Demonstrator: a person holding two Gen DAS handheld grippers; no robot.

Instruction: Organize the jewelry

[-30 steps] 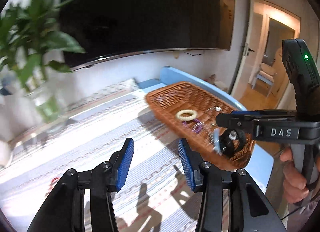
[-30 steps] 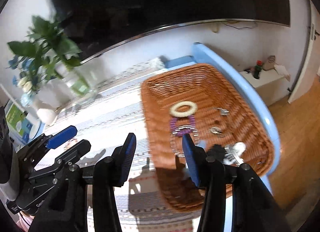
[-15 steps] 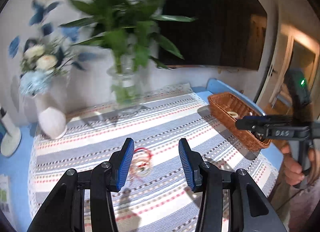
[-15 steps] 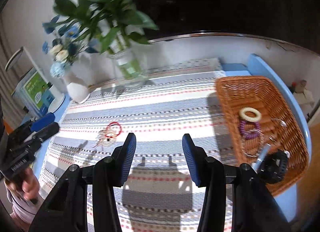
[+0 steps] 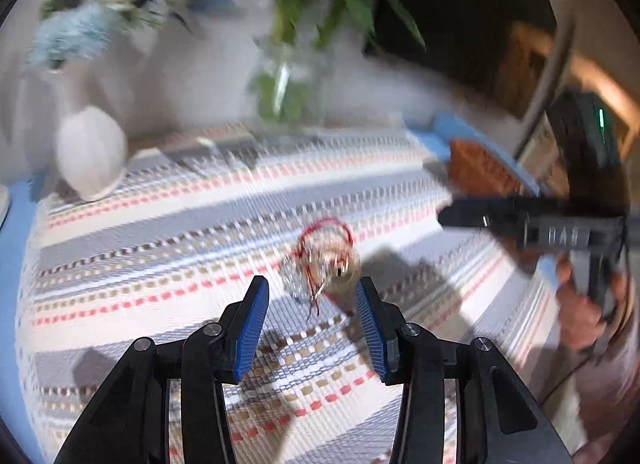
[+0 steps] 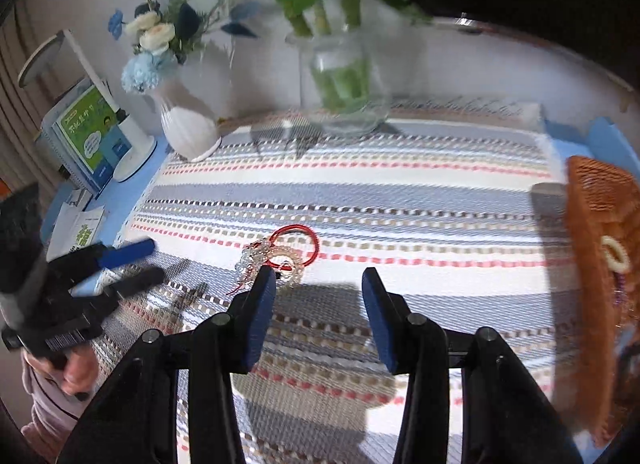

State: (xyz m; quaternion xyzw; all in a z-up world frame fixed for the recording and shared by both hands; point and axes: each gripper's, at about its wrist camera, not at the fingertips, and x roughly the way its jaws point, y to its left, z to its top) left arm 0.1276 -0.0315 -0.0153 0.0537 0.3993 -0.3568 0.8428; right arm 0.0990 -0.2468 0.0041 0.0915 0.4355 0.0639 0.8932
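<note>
Jewelry (image 6: 280,254): red cord loop tangled with clear beaded bracelets, tassel trailing.

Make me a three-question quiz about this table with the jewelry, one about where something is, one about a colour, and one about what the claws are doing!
1. Where does the wicker basket sit?
A. at the right end of the table
B. under the white vase
C. on the floor

2. What colour is the thin cord bracelet on the striped cloth?
A. green
B. red
C. black

3. What is the left claw holding?
A. the glass vase
B. a book
C. nothing

Answers:
1 A, the right wrist view shows the basket at the cloth's right edge.
2 B, the loop lying with the clear bead bracelet is red.
3 C, its closing pads have only cloth between them, with the jewelry pile just ahead; the right claw is closing too, with nothing between its pads.
</note>
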